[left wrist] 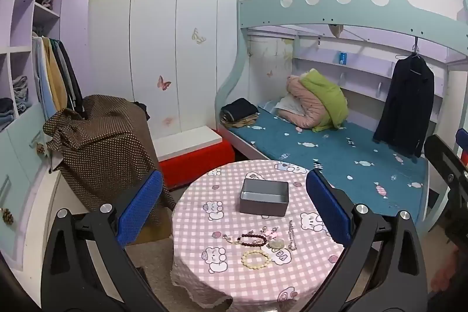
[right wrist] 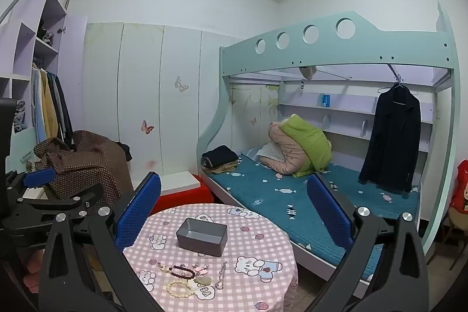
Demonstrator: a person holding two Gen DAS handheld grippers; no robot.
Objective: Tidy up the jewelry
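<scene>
A round table [left wrist: 234, 279] [right wrist: 263, 282] wears a pink checked cloth. On it an empty grey box [left wrist: 264, 196] [right wrist: 201, 236] stands toward the far side. Nearer lies the jewelry: a dark red bead bracelet [left wrist: 252, 239] [right wrist: 182, 272], a cream bead bracelet [left wrist: 256, 258] [right wrist: 179, 289], a silver chain [left wrist: 291, 236] [right wrist: 221, 278], pink charms [left wrist: 270, 231] [right wrist: 199, 269] and a pale pendant [left wrist: 276, 244] [right wrist: 203, 280]. My left gripper [left wrist: 234, 206] hangs open above the table, nothing between its blue pads. My right gripper [right wrist: 234, 209] is open too, also empty, further back and to the right.
A bunk bed [left wrist: 336, 148] with a blue mattress borders the table at the right. A chair draped in brown dotted cloth [left wrist: 108, 142] stands at the left, a red box [left wrist: 196, 163] behind the table. A dark coat [right wrist: 392, 142] hangs from the bunk.
</scene>
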